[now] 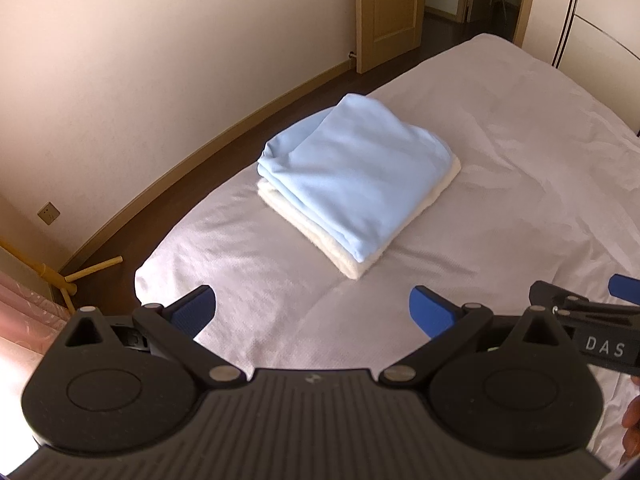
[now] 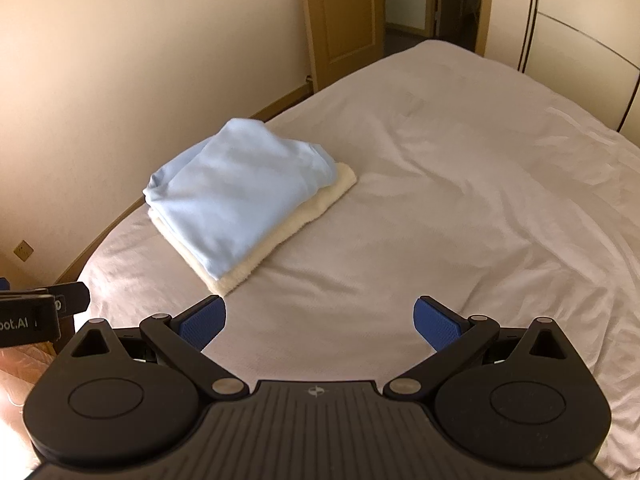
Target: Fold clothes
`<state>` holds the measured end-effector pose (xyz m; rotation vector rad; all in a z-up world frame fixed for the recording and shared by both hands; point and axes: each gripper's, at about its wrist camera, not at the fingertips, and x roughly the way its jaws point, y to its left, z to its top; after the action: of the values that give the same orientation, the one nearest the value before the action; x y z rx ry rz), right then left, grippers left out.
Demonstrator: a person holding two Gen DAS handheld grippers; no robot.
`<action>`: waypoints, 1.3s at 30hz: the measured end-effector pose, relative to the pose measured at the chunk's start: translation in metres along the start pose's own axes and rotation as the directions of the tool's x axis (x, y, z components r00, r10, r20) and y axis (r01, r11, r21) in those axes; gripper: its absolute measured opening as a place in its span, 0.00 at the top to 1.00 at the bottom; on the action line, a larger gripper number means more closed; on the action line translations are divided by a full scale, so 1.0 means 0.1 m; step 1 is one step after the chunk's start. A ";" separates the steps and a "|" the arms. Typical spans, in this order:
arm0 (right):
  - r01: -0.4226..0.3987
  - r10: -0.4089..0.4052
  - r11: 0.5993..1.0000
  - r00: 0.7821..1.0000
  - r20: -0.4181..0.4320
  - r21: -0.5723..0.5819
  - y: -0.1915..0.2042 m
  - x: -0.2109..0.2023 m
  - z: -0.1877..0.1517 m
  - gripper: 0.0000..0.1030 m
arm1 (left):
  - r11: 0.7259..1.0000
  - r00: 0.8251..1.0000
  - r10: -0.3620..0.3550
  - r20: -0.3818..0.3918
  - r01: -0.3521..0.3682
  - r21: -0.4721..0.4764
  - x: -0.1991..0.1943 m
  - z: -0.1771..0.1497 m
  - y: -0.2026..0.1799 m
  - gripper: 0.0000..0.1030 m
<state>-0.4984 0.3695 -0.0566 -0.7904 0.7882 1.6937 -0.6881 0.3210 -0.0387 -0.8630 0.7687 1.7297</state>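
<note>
A folded light blue garment (image 1: 352,176) lies on top of a folded cream fleece garment (image 1: 360,268) on the white bed sheet (image 1: 500,168). The stack also shows in the right wrist view, blue garment (image 2: 236,200) over cream garment (image 2: 280,240). My left gripper (image 1: 312,312) is open and empty, held above the sheet just short of the stack. My right gripper (image 2: 320,322) is open and empty, to the right of the stack's near corner. The right gripper's side shows at the right edge of the left wrist view (image 1: 592,312).
The bed's left edge (image 1: 152,276) drops to a dark floor along a cream wall. A wooden stand (image 1: 72,276) is near the bed corner. An open wooden door (image 2: 344,12) and a wardrobe (image 2: 580,40) stand beyond the bed. The left gripper's side (image 2: 32,312) shows at left.
</note>
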 end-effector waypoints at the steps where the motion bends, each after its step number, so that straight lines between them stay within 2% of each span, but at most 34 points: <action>1: -0.002 0.002 1.000 1.000 -0.006 0.000 0.00 0.03 0.01 0.00 | 1.000 1.000 0.002 -0.006 -0.002 -0.001 0.03 0.01 0.00 0.01; 25: -0.008 0.013 0.999 0.991 -0.136 0.039 -0.01 0.73 0.36 0.00 | 1.000 0.994 -0.008 -0.111 0.010 0.018 0.71 0.35 -0.02 0.01; 39: 0.006 -0.004 1.000 0.982 -0.188 0.011 0.02 1.05 0.52 0.00 | 1.000 0.986 0.000 -0.167 0.003 0.021 1.09 0.53 0.06 0.01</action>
<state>-0.5297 0.4671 -0.1127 -0.9533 0.9232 1.6244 -0.7291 0.4168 -0.1007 -1.0030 0.8957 1.6592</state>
